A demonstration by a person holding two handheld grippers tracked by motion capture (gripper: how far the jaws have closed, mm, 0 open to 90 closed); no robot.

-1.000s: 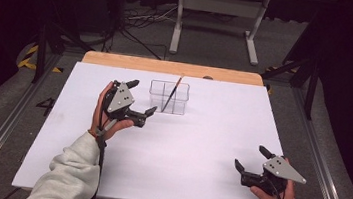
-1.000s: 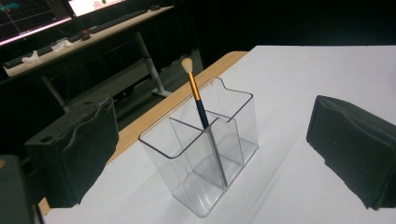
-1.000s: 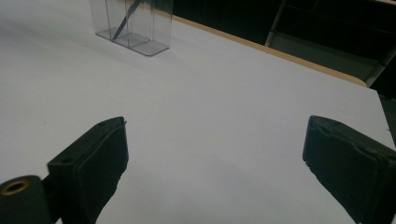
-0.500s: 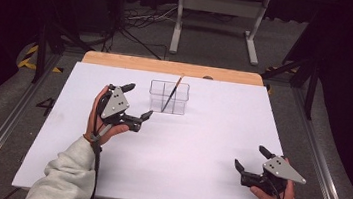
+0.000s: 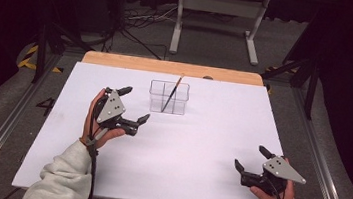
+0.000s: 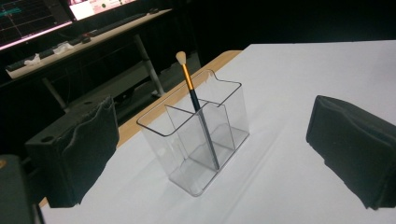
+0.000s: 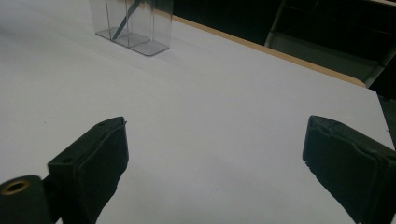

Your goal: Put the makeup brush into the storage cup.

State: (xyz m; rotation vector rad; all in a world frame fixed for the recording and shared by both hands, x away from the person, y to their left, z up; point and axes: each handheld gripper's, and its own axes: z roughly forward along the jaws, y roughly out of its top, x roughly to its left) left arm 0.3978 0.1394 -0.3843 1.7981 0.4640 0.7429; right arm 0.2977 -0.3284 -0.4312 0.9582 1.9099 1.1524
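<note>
Looks done, probably: brush (image 6: 196, 100) is being kept in clear holder (image 5: 168, 97) at 12 o'clock; left gripper (image 5: 132, 105) and right gripper (image 5: 253, 158) are being held wide apart, nothing gripped.

Legible markings: one, the numeral "4" (image 5: 46, 106), dark, on the grey floor left of the counter (image 5: 62, 116), in the high view. Monitor contents in the left gripper view too blurred to read.
</note>
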